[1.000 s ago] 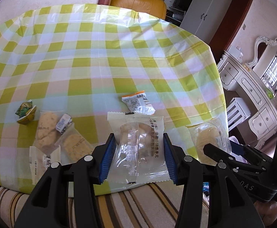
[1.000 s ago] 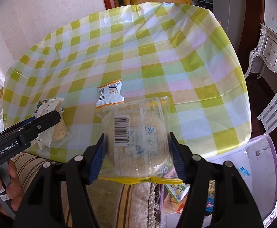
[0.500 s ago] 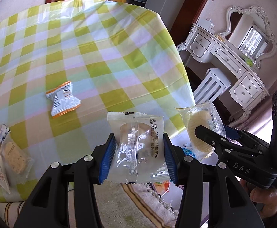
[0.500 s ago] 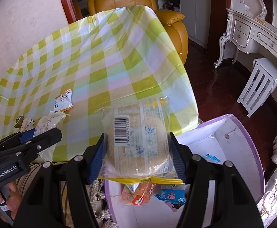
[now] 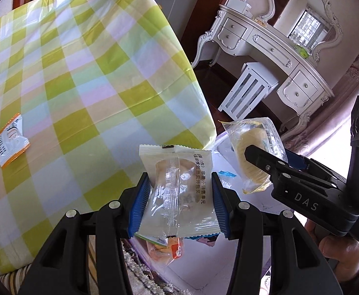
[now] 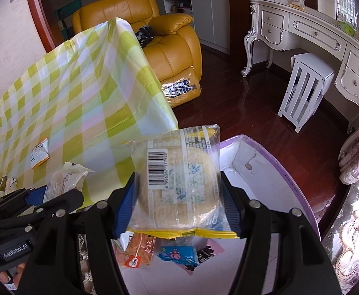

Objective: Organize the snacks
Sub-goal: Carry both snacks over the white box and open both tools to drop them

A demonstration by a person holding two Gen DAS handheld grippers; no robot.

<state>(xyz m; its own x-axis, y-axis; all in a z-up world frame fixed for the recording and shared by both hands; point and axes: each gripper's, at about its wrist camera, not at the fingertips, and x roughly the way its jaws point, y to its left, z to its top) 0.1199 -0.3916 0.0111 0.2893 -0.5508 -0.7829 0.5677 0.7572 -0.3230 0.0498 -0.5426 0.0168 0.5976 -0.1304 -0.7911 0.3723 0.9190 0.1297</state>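
**Inspector:** Room first. A bedroom or sitting room with dark wood floor (image 6: 253, 113), a cream dressing table (image 6: 327, 41) far ahead of the right fingers, a yellow leather armchair (image 6: 155, 39) ahead and to their left. The table with the green-checked cloth (image 5: 81, 73) stretches ahead-left of both pairs of fingers.

**Clerk:** And the destination?

**Inspector:** A white box with a lilac rim (image 6: 287, 172), directly below and ahead of the right fingers. Packets already lie inside, under the fingertips: an orange one (image 6: 140, 250) and a blue one (image 6: 177, 255).

**Clerk:** State of the grippers?

**Inspector:** The right gripper (image 6: 177, 204) is closed about a clear-wrapped round cake (image 6: 177, 179), barcode up, pinched between the blue pads. The left gripper (image 5: 179, 204) likewise clamps a white-wrapped pastry (image 5: 179, 186) across its width, hanging over the box's near edge.

**Clerk:** What remains out?

**Inspector:** A small orange-edged sachet (image 5: 11, 140) on the cloth, well to the left of the left fingers; other small packets at the cloth's near edge, too small to name.

**Clerk:** Risks?

**Inspector:** In my judgement, three. The two grippers sit close together; releasing both at once could knock them or the packets. The left pastry hangs near the rim, so an early release could drop it outside. Slippery film may cling to a pad rather than fall clean.
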